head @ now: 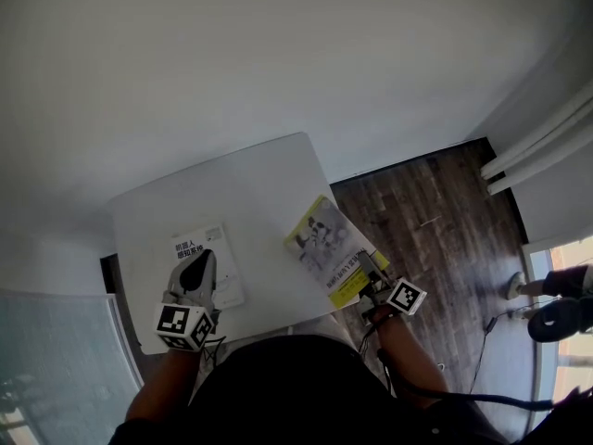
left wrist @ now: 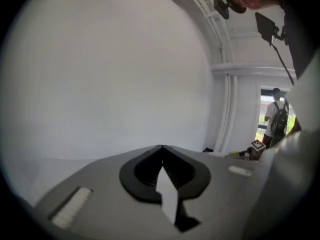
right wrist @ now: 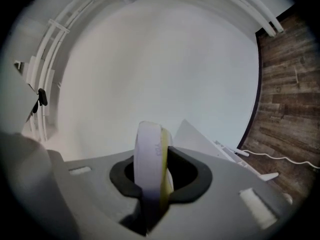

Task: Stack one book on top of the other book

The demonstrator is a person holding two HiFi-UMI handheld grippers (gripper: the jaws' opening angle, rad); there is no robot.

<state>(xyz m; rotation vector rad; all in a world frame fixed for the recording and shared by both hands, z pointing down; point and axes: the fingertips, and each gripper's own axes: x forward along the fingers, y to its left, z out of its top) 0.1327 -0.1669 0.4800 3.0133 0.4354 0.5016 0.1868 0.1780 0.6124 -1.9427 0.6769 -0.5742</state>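
A white worktop (head: 269, 179) stands against a bare white wall (head: 278, 54), with dark wood floor (head: 435, 211) to its right. Nearest the camera, the person's dark-clad torso (head: 296, 387) fills the bottom of the head view and both forearms (head: 408, 360) reach forward. The hands are largely hidden behind the marker cubes (head: 182, 325). The left gripper (head: 196, 269) points slightly down and away from the person, covering the near-left part of the white book (head: 222, 248). Its own view shows the jaws closed at the tips with a thin white edge pinched between them, apparently that book's, though little of it shows. The book lies over the worktop's left half; whether it rests flat cannot be told. The right gripper (head: 372, 281), held about level off the worktop's right side, is clamped on the near corner of the yellow-and-white book (head: 326, 247), seen edge-on between its jaws. That book reaches past the worktop's right edge, above the floor, well apart from the white book. Cover print on both is too small to read. Farther right, white pipes (head: 537, 151) run along the wall, and another person (head: 561, 313) is cut off by the frame.
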